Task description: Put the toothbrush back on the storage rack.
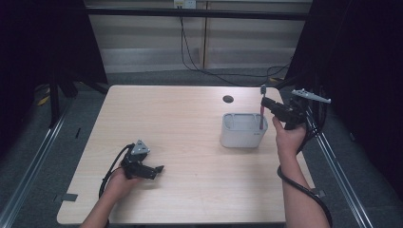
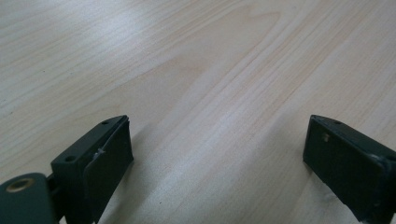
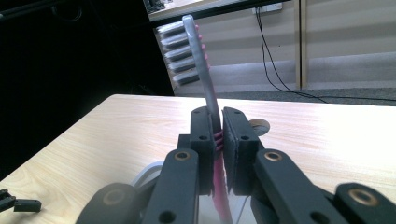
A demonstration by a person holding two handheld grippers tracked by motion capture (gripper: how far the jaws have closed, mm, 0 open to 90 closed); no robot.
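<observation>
- Right gripper (image 1: pixel 264 102) was held over the white holder (image 1: pixel 243 130), jaws clamped on an upright toothbrush (image 1: pixel 262 111), whose lower end was in the holder.
- Left gripper (image 1: pixel 159 168) was rested low on the table (image 1: pixel 180 118), well left of the holder, jaws spread wide, nothing held.

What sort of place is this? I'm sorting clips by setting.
Probably a lab recording booth, not a home: a bare wooden table flanked by black curtains, cables trailing on the floor, and handheld grippers, the right gripper clamping a toothbrush.

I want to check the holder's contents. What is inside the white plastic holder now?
The pink toothbrush stands in the white plastic holder, gripped by the right tool. Its lower end is hidden by the wall.
</observation>
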